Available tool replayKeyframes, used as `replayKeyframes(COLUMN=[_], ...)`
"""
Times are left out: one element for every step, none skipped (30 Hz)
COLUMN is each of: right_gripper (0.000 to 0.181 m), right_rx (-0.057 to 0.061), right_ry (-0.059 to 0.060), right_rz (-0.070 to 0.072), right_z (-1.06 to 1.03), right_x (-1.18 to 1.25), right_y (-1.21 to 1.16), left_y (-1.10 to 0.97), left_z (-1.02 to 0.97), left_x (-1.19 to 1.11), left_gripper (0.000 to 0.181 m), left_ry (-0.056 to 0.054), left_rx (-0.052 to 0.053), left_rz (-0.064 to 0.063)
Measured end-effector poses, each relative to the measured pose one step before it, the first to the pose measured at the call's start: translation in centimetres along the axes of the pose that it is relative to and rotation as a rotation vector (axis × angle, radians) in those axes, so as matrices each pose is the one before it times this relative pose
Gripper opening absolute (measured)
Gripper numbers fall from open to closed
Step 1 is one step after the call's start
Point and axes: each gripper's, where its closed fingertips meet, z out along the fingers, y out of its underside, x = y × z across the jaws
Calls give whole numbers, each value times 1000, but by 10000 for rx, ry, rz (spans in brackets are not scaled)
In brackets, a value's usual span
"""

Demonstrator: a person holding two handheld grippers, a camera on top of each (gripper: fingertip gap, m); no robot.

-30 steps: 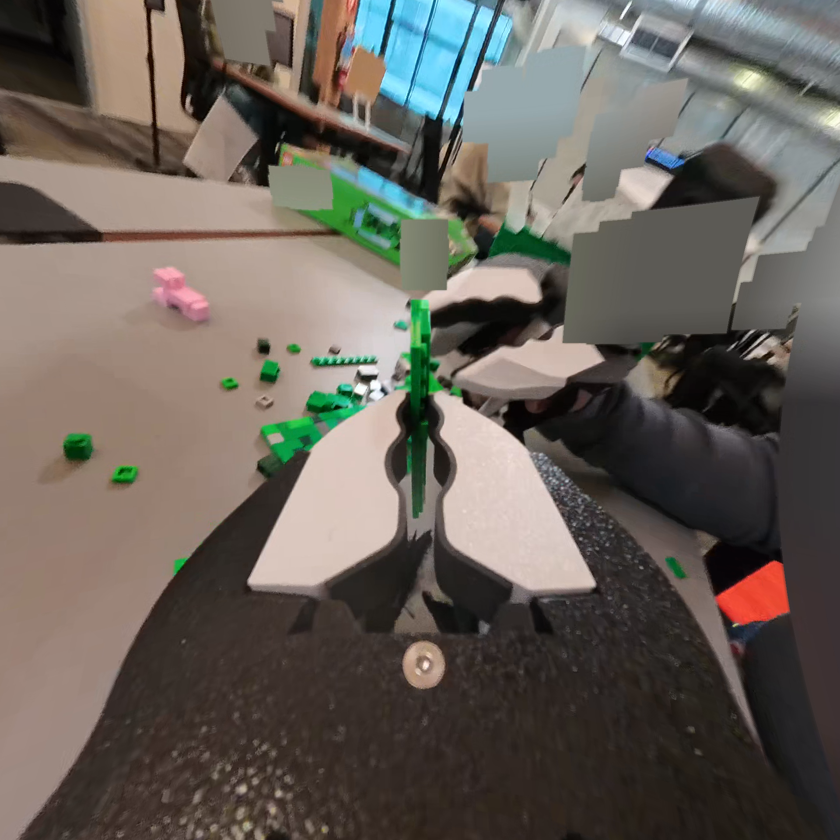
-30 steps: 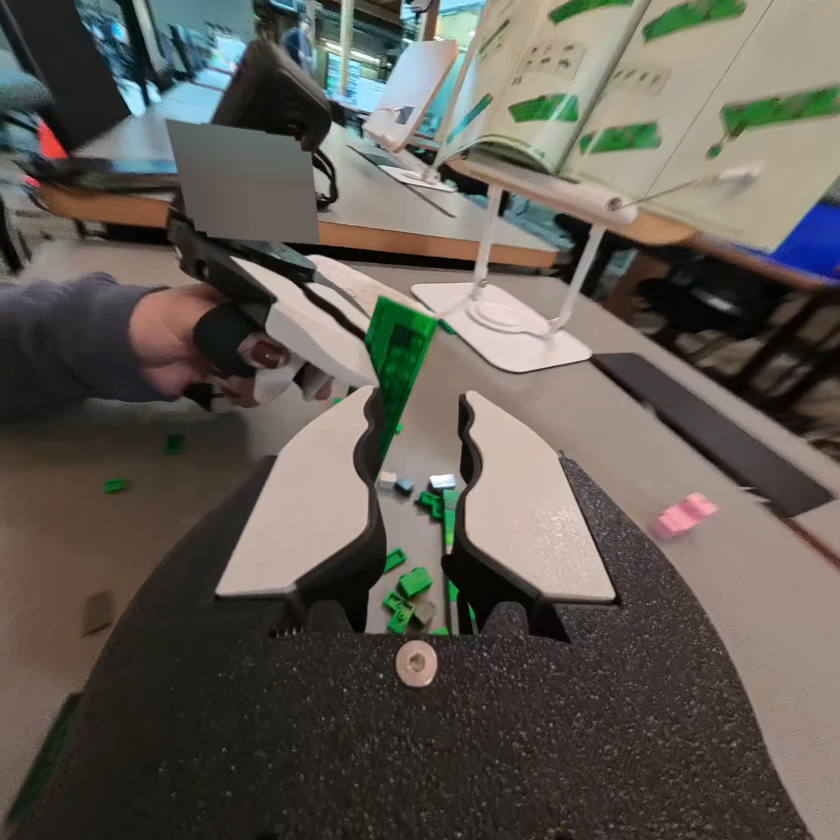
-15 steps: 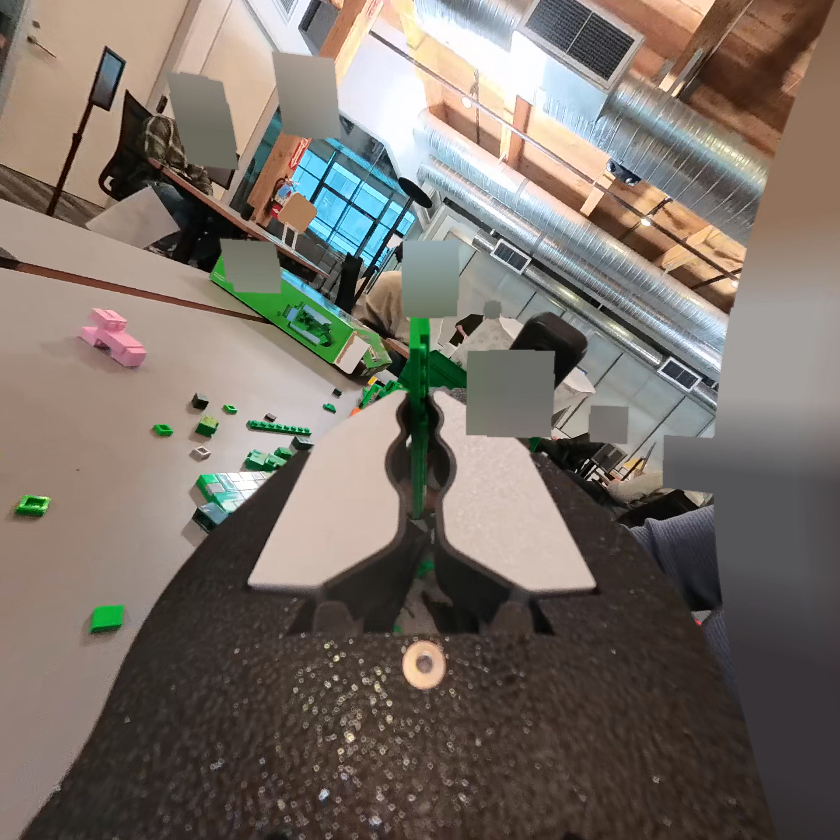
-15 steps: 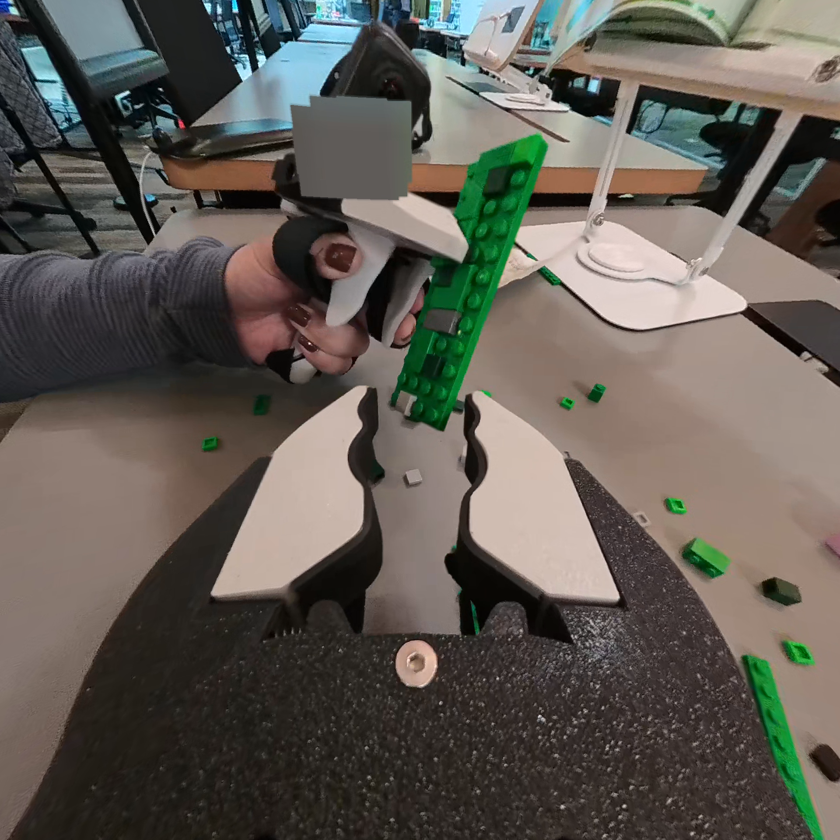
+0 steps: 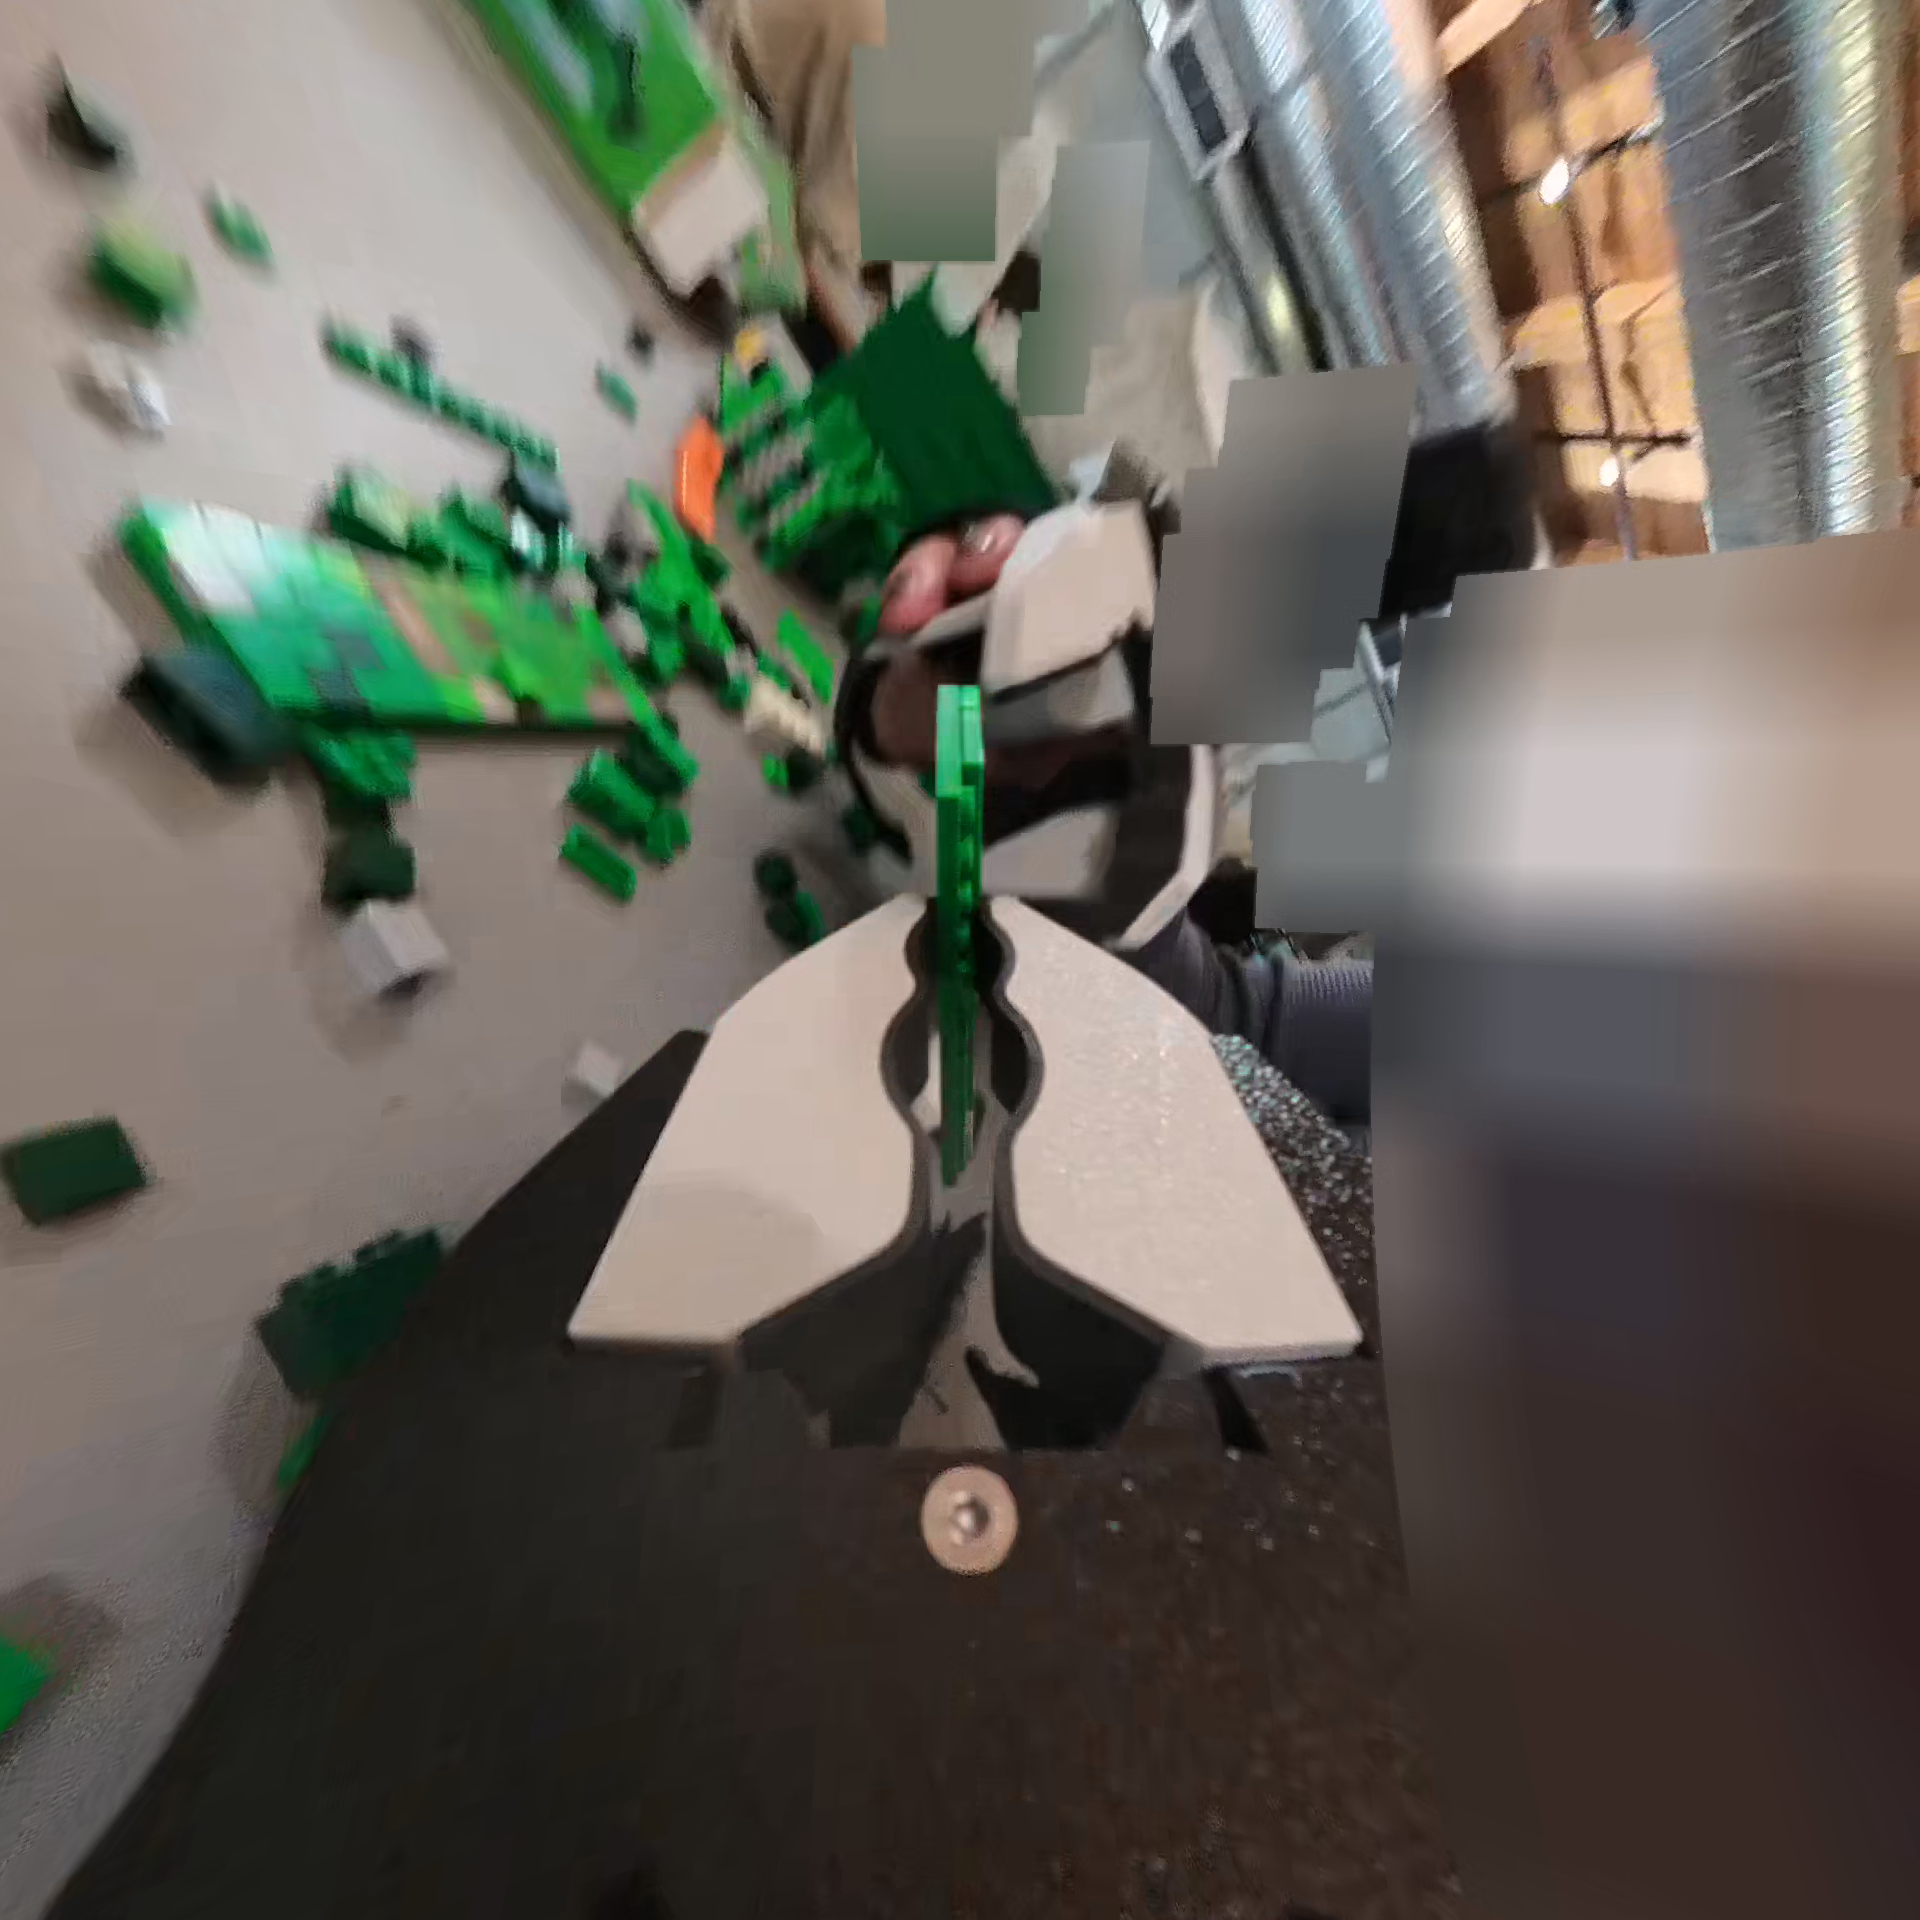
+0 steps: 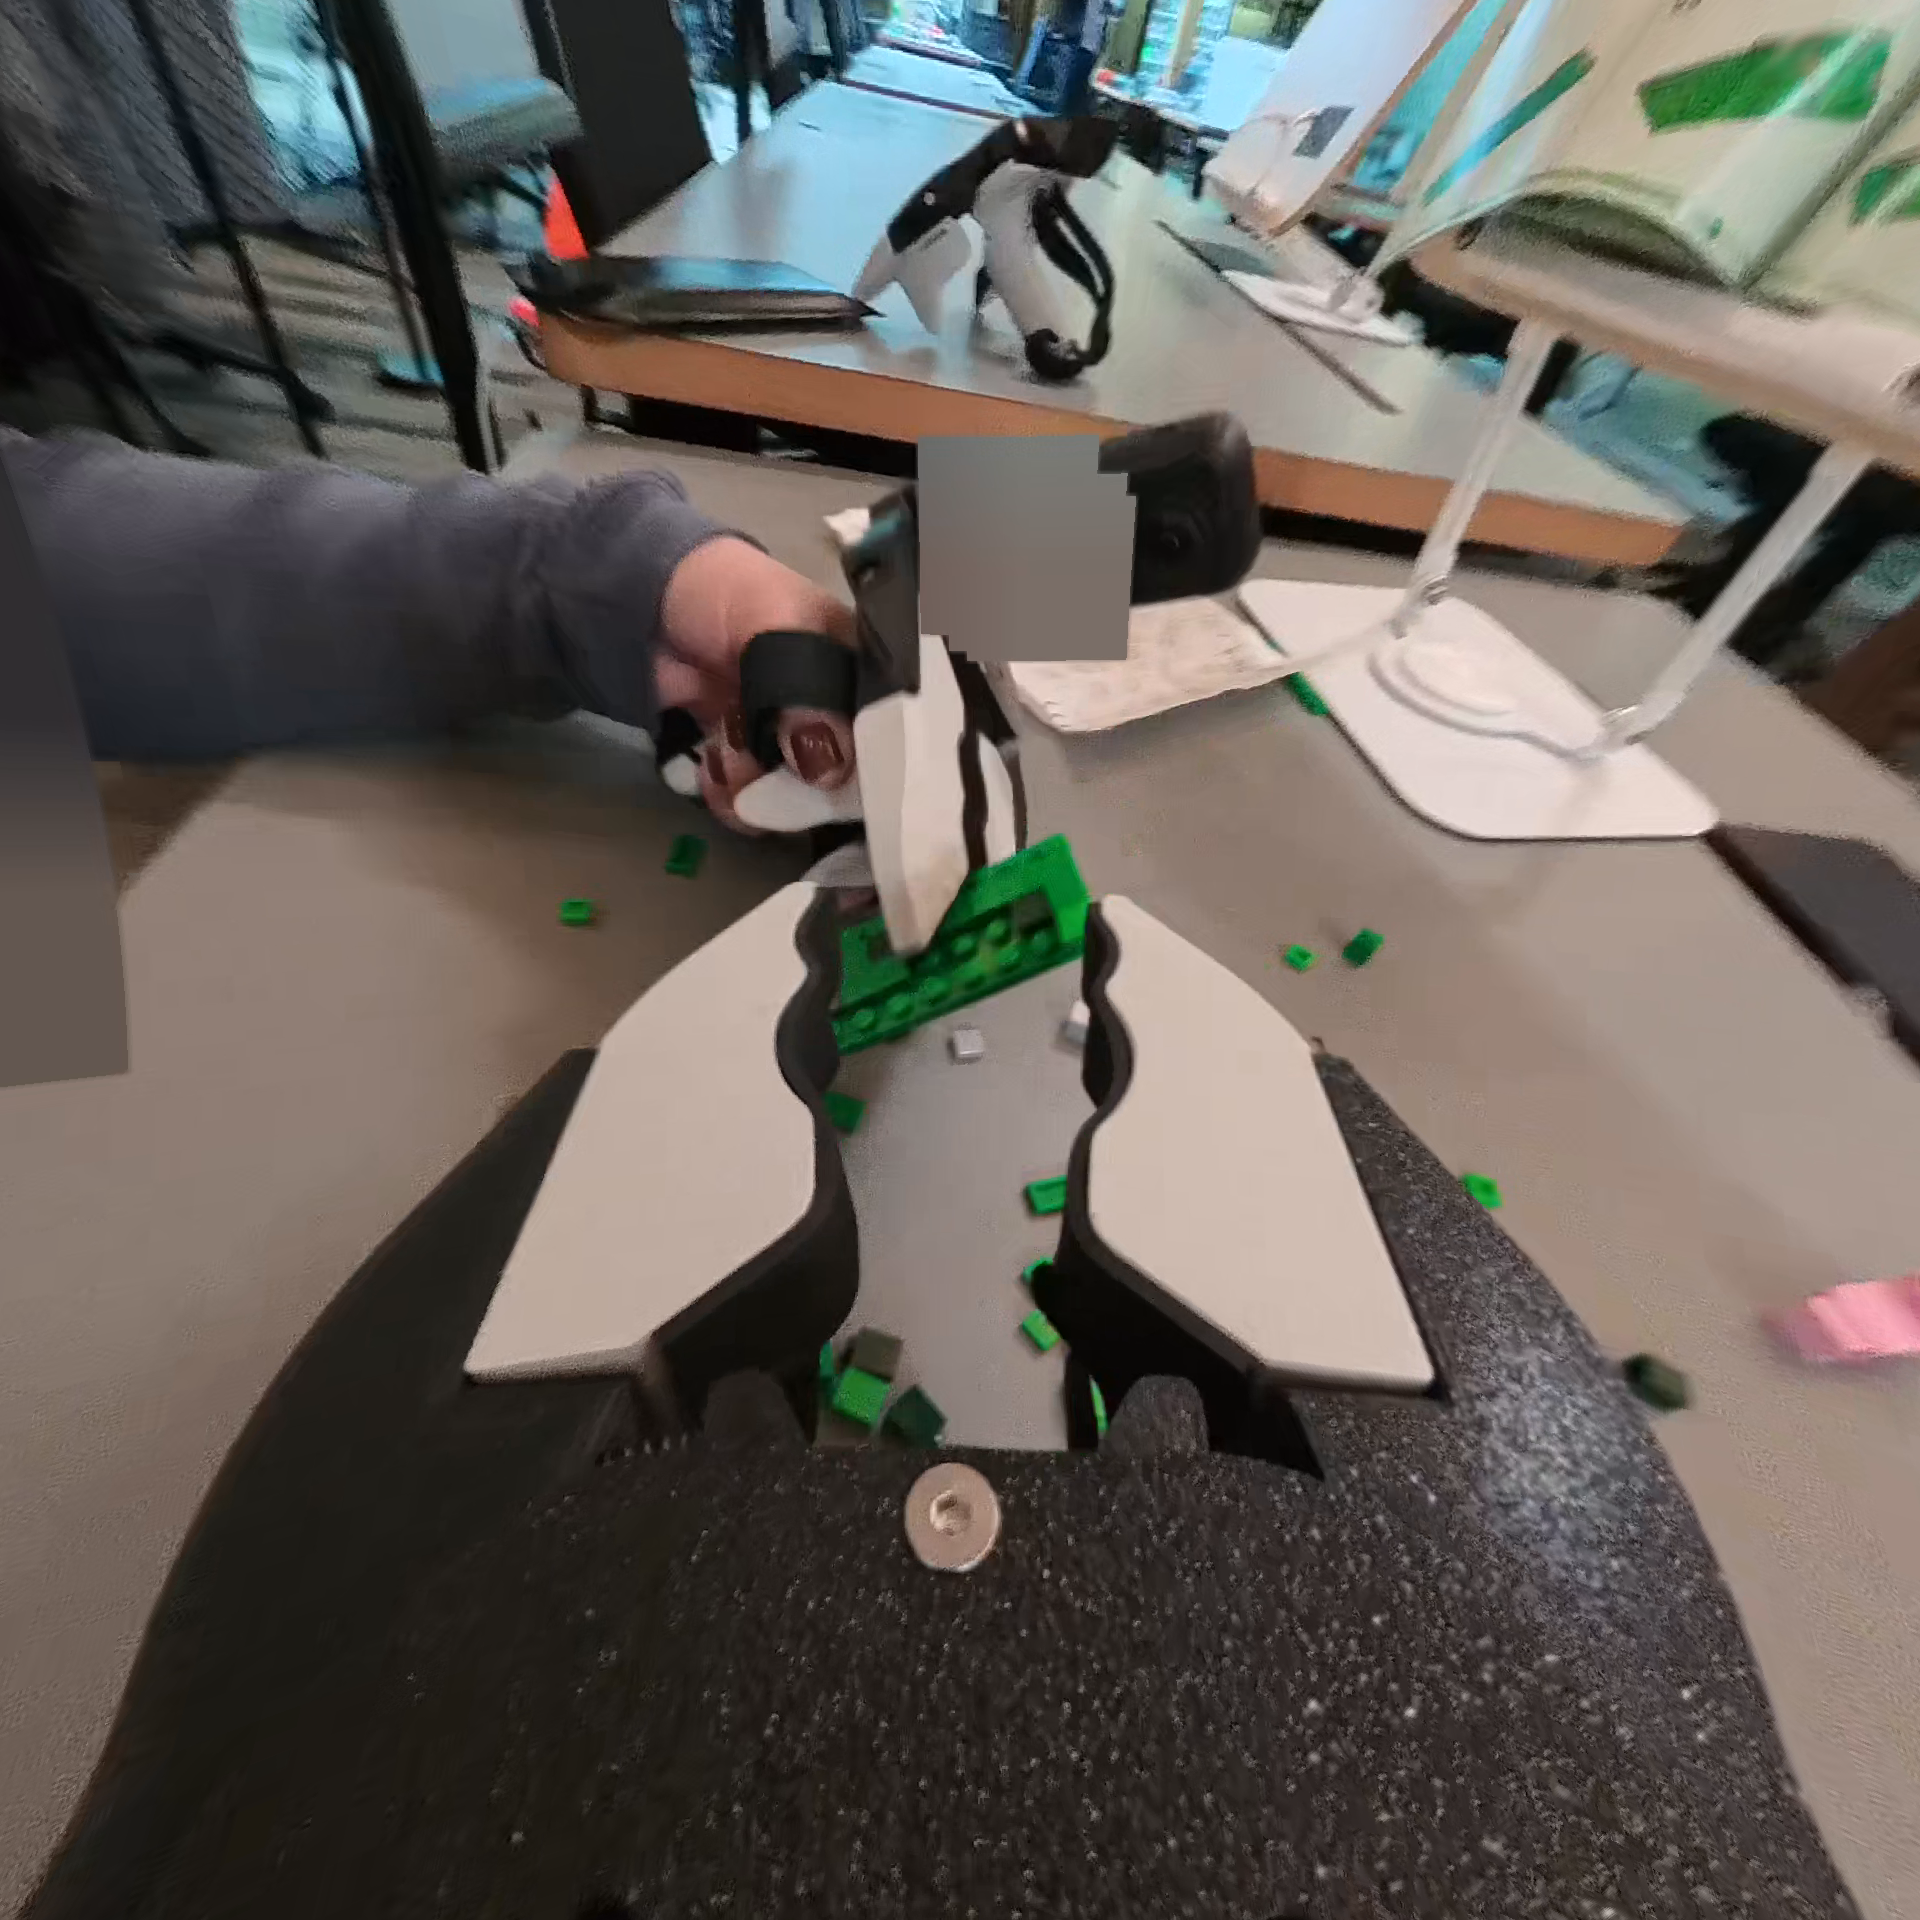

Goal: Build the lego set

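My left gripper is shut on a long green lego plate, seen edge-on between its fingers. In the right wrist view the same gripper points down and holds the plate tilted, low over the grey table, just beyond my right gripper's tips. My right gripper is open and empty over loose small green and grey pieces. It also shows, blurred, beyond the plate in the left wrist view. A partly built green assembly lies on the table at the left.
Several loose green bricks are scattered around the assembly. A pink lego piece lies at the right. A white book stand with an open booklet stands at the back right. A green set box lies at the far edge. My left and right fingertips are right by each other. From either gripper's tips it is about 25 cm to the pink lego piece.
My left gripper has swung from holding the plate high and upright to pointing down, with the plate low over the table before my right gripper. The right gripper stays open.
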Motion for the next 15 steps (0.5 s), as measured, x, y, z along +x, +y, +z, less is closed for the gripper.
replayKeyframes(right_gripper=[39, 34, 32, 32, 32, 29, 24, 20, 19, 18, 18, 17, 15, 14, 14], right_rx=[82, 34, -42, -92, -144, -155, -118, -74, -142, -358, -498, -445, -323, -149, -94], right_ry=[-252, -148, -41, 70, 136, 124, -39, -12, 123, 76, 100, 86, -24, -94, -112], right_rz=[458, 346, 171, -24, -165, -204, -199, -187, -180, -231, -281, -291, -235, -108, -22], right_z=[-284, -223, -142, -77, -9, 79, 154, 197, 236, 231, 236, 214, 177, 119, 61], right_x=[-17, 77, 140, 152, 136, 62, -183, -175, 26, -43, -16, -50, -207, -254, -215], right_y=[71, 130, 186, 207, 232, 207, 135, 64, 170, 459, 655, 582, 411, 160, 69], left_y=[928, 653, 445, 358, 258, 157, 9, -54, -22, 50, 123, 156, 182, 209, 188], left_z=[347, 372, 290, 207, 141, 81, 21, -36, -19, -5, 34, 75, 116, 110, 117], left_x=[-413, -127, 80, 64, -35, -120, -142, -129, -67, -63, -108, -116, -90, -211, -57], left_gripper=[5, 5, 5, 5, 5, 6, 5, 5, 5, 6, 5, 5, 5, 5, 5], left_ry=[-79, -16, -14, -62, -63, -41, -40, -32, -6, -22, -68, -74, -62, -145, -35], left_rx=[-548, -437, -336, -243, -165, -103, -7, 29, 15, -22, -79, -105, -130, -156, -144], left_rz=[-325, -123, 139, 178, 42, -83, -117, -104, -73, -62, -63, -46, -30, -57, -38])
